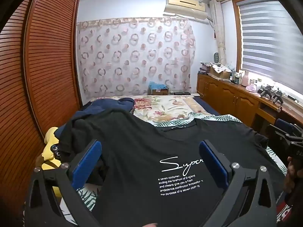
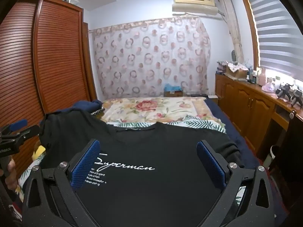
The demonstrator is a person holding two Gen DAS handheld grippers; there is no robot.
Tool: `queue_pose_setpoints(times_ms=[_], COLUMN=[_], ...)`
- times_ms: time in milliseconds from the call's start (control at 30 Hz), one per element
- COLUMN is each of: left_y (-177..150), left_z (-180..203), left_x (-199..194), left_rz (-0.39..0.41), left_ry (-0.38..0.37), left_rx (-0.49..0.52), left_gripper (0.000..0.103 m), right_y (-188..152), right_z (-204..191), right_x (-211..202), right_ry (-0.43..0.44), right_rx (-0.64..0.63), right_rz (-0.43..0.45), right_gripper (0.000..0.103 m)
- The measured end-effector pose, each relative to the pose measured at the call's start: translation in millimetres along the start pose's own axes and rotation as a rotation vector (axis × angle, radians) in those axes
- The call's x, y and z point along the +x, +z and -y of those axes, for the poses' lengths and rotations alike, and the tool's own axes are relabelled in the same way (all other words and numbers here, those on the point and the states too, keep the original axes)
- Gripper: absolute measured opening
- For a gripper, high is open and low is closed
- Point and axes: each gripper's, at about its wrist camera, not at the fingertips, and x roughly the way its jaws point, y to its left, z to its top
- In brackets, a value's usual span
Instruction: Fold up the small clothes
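Left gripper (image 1: 149, 162) wide open, right gripper (image 2: 147, 162) likewise; seemingly above black T-shirt (image 1: 132, 136)

The bed (image 2: 214, 106) carries a black T-shirt (image 2: 151, 151) spread flat, a floral quilt (image 2: 151, 109) beyond its collar, and navy clothing (image 1: 111, 104) heaped beside its left sleeve.

Daylight through the window blind (image 1: 272, 43) gives glare along the sill, the room otherwise evenly dim; strong fisheye bending and dark vignetted corners, focus soft throughout.
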Motion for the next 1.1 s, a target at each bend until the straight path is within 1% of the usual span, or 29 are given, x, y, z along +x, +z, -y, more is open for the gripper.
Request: queue_pose_setpoints(times_ms=[133,167,267,300,367,1100], left_y=[2,-3,-2,-7,-8,-7], left_z=[-2,3,5,-1,-2,-6], left_x=[5,1,5,0,1,-1], left_rz=[0.000,0.006,0.008,0.009,0.011,0.014], left_ry=[-0.006,0.012,0.014,0.014,0.013,0.017], left_rx=[-0.001,0.007,0.005,0.007,0.008,0.012], left_gripper=[0.103,0.103,0.103,0.103,0.103,0.103], right_y=[0,0,0,0,1,0], right_z=[0,0,-2,2,1,-1], right_x=[0,0,4,-3,-3,-2], right_ry=[-0.003,-0.003,-0.003,0.002,0.003,0.003], right_rx=[0.000,0.000,0.000,0.007,0.006,0.004], right_rz=[-0.002,-0.002,-0.002,0.011,0.013,0.021], right_gripper=[0.103,0.103,0.103,0.103,0.103,0.103])
